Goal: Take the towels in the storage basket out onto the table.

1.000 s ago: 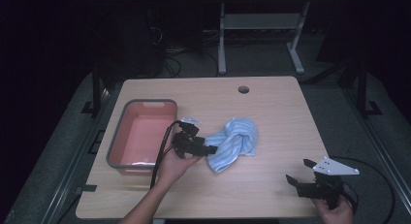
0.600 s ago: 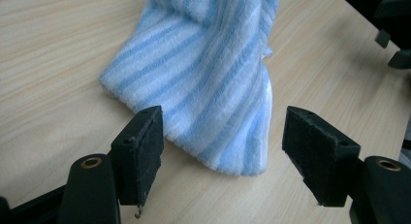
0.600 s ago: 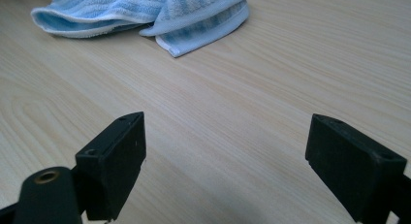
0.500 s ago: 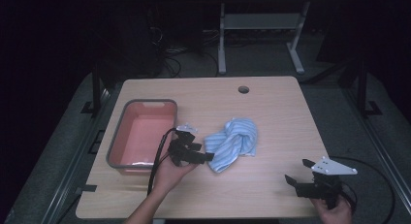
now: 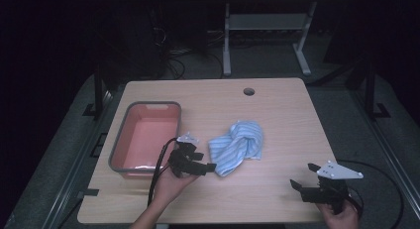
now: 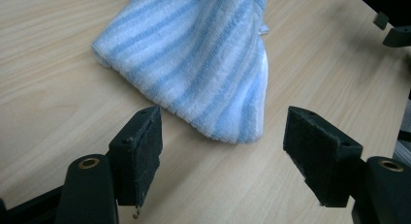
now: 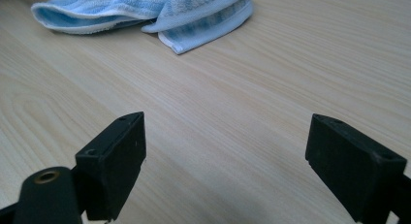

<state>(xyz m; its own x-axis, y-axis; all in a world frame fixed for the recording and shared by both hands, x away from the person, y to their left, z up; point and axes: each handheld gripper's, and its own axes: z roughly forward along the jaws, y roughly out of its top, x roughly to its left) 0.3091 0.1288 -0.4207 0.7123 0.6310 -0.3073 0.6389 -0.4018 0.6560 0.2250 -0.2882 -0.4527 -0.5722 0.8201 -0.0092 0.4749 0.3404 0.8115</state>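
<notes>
Inspection of the high view, from the left of the frame: a grey-rimmed tub (image 5: 119, 140) with a pink interior sat at the left of centre on the wooden table (image 5: 277, 115), close to the table's left edge. Just right of the tub's lower corner, the left gripper (image 5: 207, 165) was held in a hand (image 5: 171, 184) entering from the bottom edge, its cable looping beside the tub. Its jaws stood spread apart with nothing between them, the tips just short of the lower left corner of the blue striped towel (image 5: 237, 145). In the left gripper view, the towel (image 6: 203, 59) filled the upper middle of the frame, and its folded corner lay on the wood in the gap ahead of the two pads (image 6: 140, 151), touching neither. The towel sat crumpled at the centre of the high view, near the tub but apart from it. At the lower right of that view, the right gripper (image 5: 303, 178) rested near the table's front edge, well apart from the towel, jaws likewise released and empty. In the right gripper view, the towel (image 7: 145, 8) lay along the top edge, with bare wood between it and the jaws.
</notes>
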